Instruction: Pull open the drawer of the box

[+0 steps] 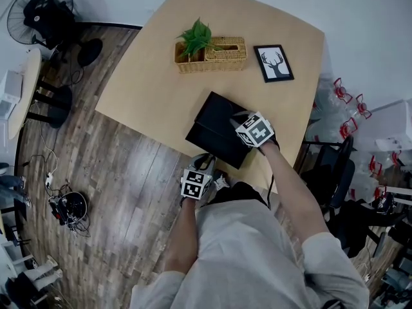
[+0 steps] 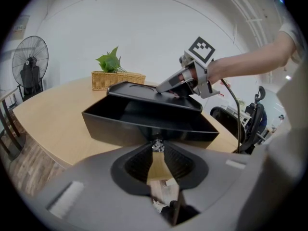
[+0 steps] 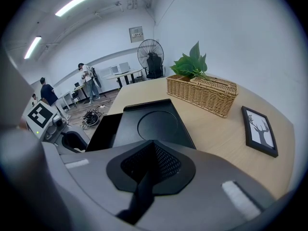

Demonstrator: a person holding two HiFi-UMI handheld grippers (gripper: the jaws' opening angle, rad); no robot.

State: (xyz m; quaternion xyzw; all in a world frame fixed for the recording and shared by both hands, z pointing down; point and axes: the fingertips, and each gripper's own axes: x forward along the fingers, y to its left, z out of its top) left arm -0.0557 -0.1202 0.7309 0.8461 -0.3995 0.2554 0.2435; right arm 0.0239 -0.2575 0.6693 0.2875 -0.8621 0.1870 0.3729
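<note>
A black box (image 1: 217, 122) lies near the table's front edge. Its drawer (image 2: 144, 121) stands pulled out toward me, open and empty. My left gripper (image 2: 158, 149) is shut on the drawer's small metal knob (image 2: 157, 145) at the middle of the front panel. In the head view the left gripper (image 1: 205, 167) is just off the table edge. My right gripper (image 1: 239, 120) is shut with nothing in it, and its tips rest on the box's lid (image 3: 155, 123). The lid has a round recess. In the right gripper view the open drawer (image 3: 103, 129) shows left of the lid.
A wicker basket (image 1: 219, 54) with a green plant (image 1: 196, 37) and a framed deer picture (image 1: 273, 63) stand at the table's far side. A standing fan (image 1: 45, 11) is at the far left. A dark chair (image 1: 335, 172) stands right of the table. People stand far back (image 3: 86, 78).
</note>
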